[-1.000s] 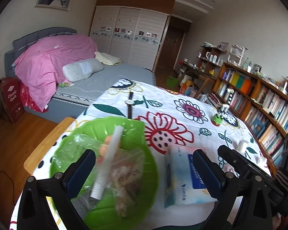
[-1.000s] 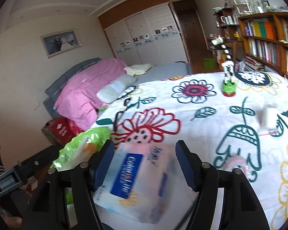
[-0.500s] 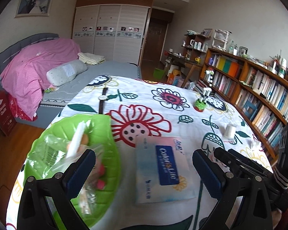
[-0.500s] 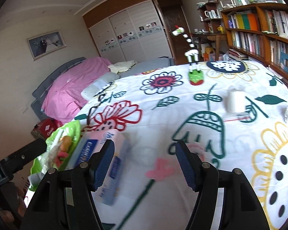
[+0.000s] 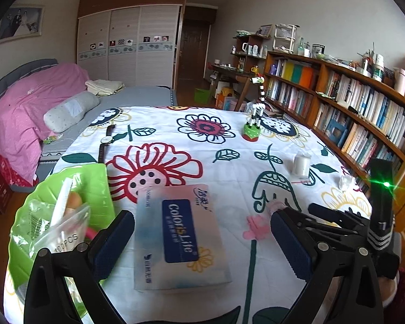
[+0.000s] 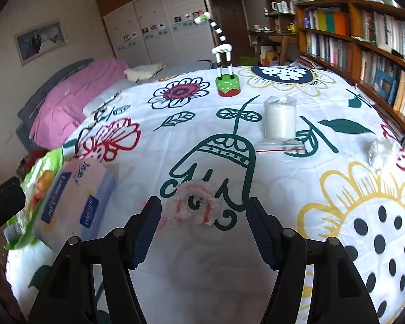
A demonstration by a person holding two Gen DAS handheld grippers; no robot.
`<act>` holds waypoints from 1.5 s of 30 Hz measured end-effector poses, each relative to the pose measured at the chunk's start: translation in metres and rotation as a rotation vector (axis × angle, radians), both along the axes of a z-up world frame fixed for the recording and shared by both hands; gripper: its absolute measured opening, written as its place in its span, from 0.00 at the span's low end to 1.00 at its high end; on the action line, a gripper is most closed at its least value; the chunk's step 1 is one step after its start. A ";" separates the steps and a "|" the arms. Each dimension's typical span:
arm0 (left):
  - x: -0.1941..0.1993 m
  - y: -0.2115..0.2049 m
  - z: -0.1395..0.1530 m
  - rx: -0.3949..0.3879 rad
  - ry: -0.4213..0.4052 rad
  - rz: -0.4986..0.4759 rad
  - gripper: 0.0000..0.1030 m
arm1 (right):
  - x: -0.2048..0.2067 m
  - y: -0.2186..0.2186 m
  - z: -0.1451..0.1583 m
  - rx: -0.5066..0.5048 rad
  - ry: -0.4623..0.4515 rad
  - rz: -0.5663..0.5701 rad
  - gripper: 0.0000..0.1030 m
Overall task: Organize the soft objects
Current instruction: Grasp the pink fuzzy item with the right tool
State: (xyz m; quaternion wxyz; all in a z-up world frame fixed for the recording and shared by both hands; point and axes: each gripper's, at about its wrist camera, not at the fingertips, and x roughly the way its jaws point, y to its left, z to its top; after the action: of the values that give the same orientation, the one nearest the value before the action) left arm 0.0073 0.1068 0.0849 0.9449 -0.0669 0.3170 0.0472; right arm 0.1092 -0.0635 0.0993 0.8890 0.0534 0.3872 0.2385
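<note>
Between the spread fingers of the left gripper [image 5: 202, 245] lies a tissue pack [image 5: 179, 239], flat on the flowered desk [image 5: 229, 137]; the pads stand clear of its sides, so this gripper is released and grasps nothing; to the left of its left finger sits a green bowl [image 5: 29, 243] holding a clear plastic bag [image 5: 59, 232] and a white stick-like piece; beyond the bowl, farther from the gripper, a wristwatch [image 5: 105, 143] lies stretched out on the cloth. Just ahead of the right gripper [image 6: 202, 225], near the gap between its tips, rests a frilly white-and-pink hair tie [image 6: 195, 202]; the jaws are parted and nothing is pressed between them, so this gripper too is released; whether the fingertips touch the tie cannot be told. Farther ahead and slightly right stands a small clear bag of white cotton [image 6: 279, 120]; well to the right lies a crumpled clear wrapper [image 6: 382, 151]; straight ahead, far across the desk, a striped giraffe toy [image 6: 225, 62] stands upright on a green and red base. Left of the right gripper the tissue pack appears again, just beside the green bowl.
</note>
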 end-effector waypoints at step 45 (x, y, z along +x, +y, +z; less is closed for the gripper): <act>0.064 -0.098 -0.062 0.089 0.174 -0.150 0.75 | -0.018 -0.082 -0.014 0.021 0.012 -0.038 0.20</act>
State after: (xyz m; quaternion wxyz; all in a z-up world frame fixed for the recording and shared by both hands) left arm 0.0715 0.0087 0.0226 0.9168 0.0031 0.3993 -0.0038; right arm 0.0908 -0.1459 0.0849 0.8903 0.0714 0.3891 0.2253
